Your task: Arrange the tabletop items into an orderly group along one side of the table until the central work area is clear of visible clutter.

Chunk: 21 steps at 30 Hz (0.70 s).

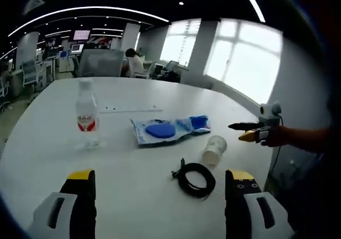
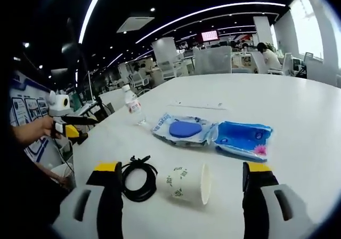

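1. Four items lie mid-table [image 1: 133, 207]: a water bottle [image 1: 87, 115] upright, blue wipe packs [image 1: 169, 128] flat, a paper cup [image 2: 187, 183] on its side, a coiled black cable [image 2: 139, 178] beside it.
2. Left gripper [image 1: 158, 183] jaws spread wide, empty.
3. Right gripper [image 2: 181, 181] equally wide, holding nothing.

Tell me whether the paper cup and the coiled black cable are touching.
Apart. The left gripper view shows bare white table between the tipped paper cup and the coiled black cable; the right gripper view also shows a narrow gap.
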Each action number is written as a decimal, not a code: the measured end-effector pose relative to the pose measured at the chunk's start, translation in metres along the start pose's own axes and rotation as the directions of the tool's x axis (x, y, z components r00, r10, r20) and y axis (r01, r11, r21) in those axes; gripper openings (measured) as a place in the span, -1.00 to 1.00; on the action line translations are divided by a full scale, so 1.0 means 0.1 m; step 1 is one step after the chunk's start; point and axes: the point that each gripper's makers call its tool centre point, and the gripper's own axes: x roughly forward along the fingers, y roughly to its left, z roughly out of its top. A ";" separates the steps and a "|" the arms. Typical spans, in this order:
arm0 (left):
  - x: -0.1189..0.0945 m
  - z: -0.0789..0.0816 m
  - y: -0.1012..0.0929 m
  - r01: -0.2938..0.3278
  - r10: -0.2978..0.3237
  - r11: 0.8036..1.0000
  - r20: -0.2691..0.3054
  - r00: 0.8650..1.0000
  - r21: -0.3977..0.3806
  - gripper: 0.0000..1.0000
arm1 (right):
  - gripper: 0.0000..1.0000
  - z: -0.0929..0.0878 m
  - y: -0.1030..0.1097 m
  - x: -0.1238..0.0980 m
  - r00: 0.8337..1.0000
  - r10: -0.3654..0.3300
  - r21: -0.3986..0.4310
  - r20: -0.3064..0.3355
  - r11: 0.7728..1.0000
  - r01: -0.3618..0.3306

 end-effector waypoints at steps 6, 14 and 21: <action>-0.04 0.00 0.01 0.004 -0.004 1.000 0.002 1.000 0.009 1.00 | 0.43 -0.15 0.00 0.02 0.997 0.052 0.028 -0.052 0.998 -0.051; -0.07 0.01 0.00 0.011 -0.011 1.000 0.005 1.000 0.016 1.00 | 0.05 -0.35 -0.01 0.11 0.987 0.120 0.069 -0.102 0.991 -0.114; -0.06 -0.02 -0.09 0.048 -0.048 0.999 -0.005 0.999 0.026 1.00 | -0.17 -0.37 -0.01 0.17 0.981 0.157 0.094 -0.114 0.985 -0.147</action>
